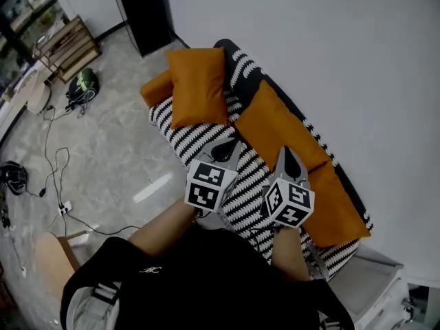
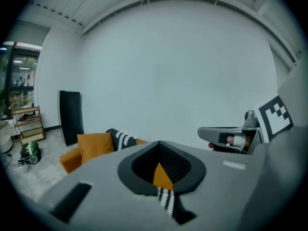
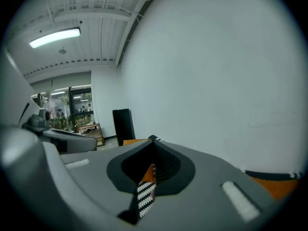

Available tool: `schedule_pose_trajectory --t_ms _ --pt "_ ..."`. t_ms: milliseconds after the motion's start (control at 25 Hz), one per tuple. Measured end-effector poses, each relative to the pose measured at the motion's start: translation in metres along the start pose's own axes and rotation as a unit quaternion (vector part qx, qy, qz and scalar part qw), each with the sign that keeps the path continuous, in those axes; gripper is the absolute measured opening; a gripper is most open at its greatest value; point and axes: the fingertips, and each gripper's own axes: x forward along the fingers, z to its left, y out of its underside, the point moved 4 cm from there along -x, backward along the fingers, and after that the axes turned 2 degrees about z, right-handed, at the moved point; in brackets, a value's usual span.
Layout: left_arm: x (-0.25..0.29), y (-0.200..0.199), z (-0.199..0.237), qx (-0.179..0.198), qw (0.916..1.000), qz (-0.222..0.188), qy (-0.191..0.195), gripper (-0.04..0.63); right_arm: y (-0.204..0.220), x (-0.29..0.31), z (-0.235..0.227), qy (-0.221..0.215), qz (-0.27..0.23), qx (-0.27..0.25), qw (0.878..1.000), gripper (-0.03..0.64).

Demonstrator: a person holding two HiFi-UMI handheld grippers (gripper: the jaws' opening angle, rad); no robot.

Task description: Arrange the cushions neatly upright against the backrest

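A black-and-white striped sofa (image 1: 199, 139) runs along the white wall. One orange cushion (image 1: 197, 86) stands at its far end, and the left gripper view shows it too (image 2: 95, 146). Two more orange cushions (image 1: 275, 124) (image 1: 337, 201) lean along the backrest. My left gripper (image 1: 225, 148) and right gripper (image 1: 287, 157) hover side by side over the seat's middle, both shut and empty, not touching any cushion. In each gripper view the jaws meet at the tip, left gripper (image 2: 159, 145), right gripper (image 3: 153, 140), with a sliver of orange and striped fabric behind.
A tall black panel (image 1: 146, 12) stands by the wall beyond the sofa's far end. On the tiled floor to the left are a wooden shelf (image 1: 67, 47), a green bag (image 1: 83, 84) and loose cables (image 1: 58, 177). A grey box (image 1: 375, 287) sits at the sofa's near end.
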Motion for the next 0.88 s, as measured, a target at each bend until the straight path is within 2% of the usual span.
schedule_pose_trajectory --t_ms 160,360,600,880 --pt "-0.048 0.009 0.09 -0.017 0.9993 -0.004 -0.033 0.009 0.003 0.028 0.073 0.0 0.011 -0.01 1.0 0.006" --pt "-0.097 0.021 0.183 -0.034 0.9961 -0.01 -0.081 0.009 0.008 0.06 0.164 -0.04 0.015 -0.018 0.999 0.008" --pt "-0.133 0.024 0.228 -0.048 0.9928 -0.027 -0.107 0.009 0.001 0.084 0.222 -0.069 0.021 -0.022 0.997 0.008" --pt "-0.136 0.033 0.276 -0.069 0.9881 -0.017 -0.136 0.008 0.017 0.133 0.242 -0.084 0.05 -0.023 0.995 0.008"
